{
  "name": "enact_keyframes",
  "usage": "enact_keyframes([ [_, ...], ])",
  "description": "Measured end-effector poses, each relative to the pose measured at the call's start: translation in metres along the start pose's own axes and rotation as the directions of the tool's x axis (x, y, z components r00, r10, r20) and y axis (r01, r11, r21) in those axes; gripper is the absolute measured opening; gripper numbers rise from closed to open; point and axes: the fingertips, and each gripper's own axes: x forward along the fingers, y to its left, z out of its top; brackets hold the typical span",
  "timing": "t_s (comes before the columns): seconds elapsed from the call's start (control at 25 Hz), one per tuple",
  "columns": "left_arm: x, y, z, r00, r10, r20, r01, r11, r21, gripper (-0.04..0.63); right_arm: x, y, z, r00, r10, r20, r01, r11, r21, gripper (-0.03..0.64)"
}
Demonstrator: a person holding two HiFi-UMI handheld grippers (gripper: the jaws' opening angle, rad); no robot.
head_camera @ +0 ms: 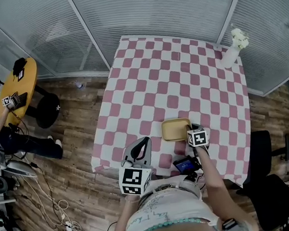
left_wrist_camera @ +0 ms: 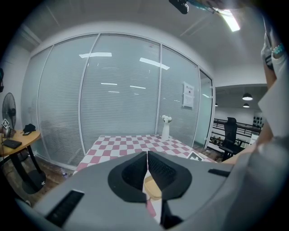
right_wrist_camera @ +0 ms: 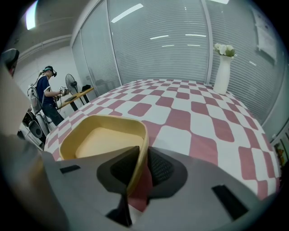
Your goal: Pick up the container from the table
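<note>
The right gripper [right_wrist_camera: 141, 168] is clenched on the near wall of the shallow yellow container [right_wrist_camera: 103, 139], which sits near the checkered worktop's [head_camera: 181, 72] front edge. The left gripper [left_wrist_camera: 147, 166], just beside it, is pressed closed on nothing.
</note>
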Motion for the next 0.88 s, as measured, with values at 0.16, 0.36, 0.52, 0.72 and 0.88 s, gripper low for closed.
enact_keyframes([
  [0.16,-0.003,0.002,-0.002,1.0,0.003,-0.003,-0.003,1.0,-0.001,0.018,0.0,0.0,-0.001,1.0,0.002,0.003,-0.002,1.0,0.005,0.049],
  [0.36,-0.004,0.004,-0.004,1.0,0.005,-0.01,-0.005,1.0,-0.007,0.018,0.001,0.0,0.0,1.0,0.0,0.007,0.0,1.0,0.016,0.048],
  [0.52,-0.006,0.003,-0.005,1.0,0.004,-0.008,-0.004,1.0,-0.008,0.018,0.002,-0.001,0.0,1.0,0.004,0.009,-0.005,1.0,0.031,0.044],
  [0.72,-0.009,0.004,-0.004,1.0,0.007,-0.005,-0.007,1.0,-0.013,0.018,-0.002,-0.001,0.003,1.0,0.007,0.026,-0.009,0.997,0.071,0.038],
  [0.88,-0.013,0.004,-0.006,1.0,0.002,-0.006,-0.003,1.0,-0.013,0.018,-0.003,-0.003,0.003,0.998,0.022,0.055,-0.031,0.986,0.164,0.025],
])
